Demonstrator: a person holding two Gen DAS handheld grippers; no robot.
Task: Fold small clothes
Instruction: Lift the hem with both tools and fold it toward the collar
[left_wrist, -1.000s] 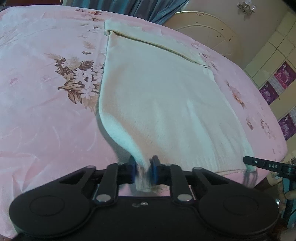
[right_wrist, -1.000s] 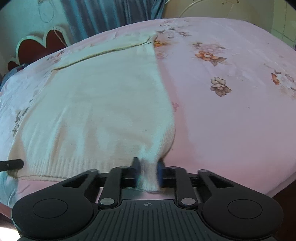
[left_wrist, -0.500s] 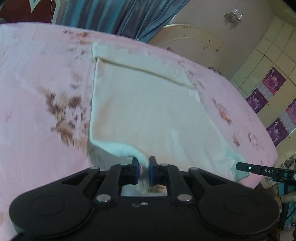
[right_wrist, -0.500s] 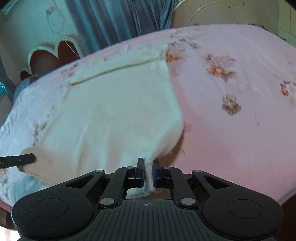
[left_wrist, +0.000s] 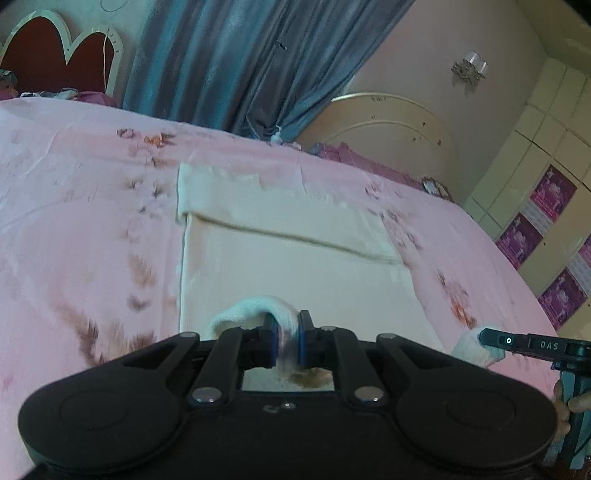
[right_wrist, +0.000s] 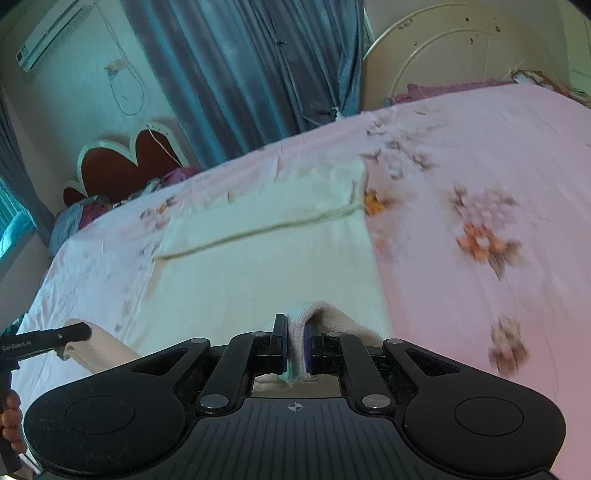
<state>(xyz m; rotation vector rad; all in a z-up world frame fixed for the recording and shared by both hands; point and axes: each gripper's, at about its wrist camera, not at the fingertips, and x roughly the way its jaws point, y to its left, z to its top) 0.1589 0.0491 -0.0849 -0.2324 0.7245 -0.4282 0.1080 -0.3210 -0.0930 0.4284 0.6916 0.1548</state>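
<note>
On the pink floral bedsheet (left_wrist: 81, 236) lies a cream knitted garment (left_wrist: 288, 266), spread flat with a folded band across its far end. The near hem is lifted off the sheet at both corners. From the left wrist view, the left gripper (left_wrist: 287, 341) has its blue-padded jaws clamped on the near left corner of the knit, which bunches into a white roll just ahead of the pads. At the right edge of that same view the tip of the right gripper (left_wrist: 491, 338) shows, with a wad of the hem at it, and a hand (left_wrist: 569, 402) grips its handle below.

From the right wrist view, the right gripper (right_wrist: 295, 345) is likewise closed tight on the near right corner of the cream garment (right_wrist: 258, 273), the cloth pinched between the pads and hanging a little below them. Only this view shows the tip of the left gripper (right_wrist: 74, 332) from outside, with cloth draped from it, and fingers (right_wrist: 11, 421) of the other hand on its grip.

Each view adds its own surroundings. The left one alone shows a wall of pale cupboard doors (left_wrist: 535, 192) with purple posters. The right one alone shows a white air conditioner (right_wrist: 51, 33) high on the wall. Both show the blue-grey curtain (left_wrist: 236, 62) and the red scalloped headboard (right_wrist: 125, 166) beyond the bed.
</note>
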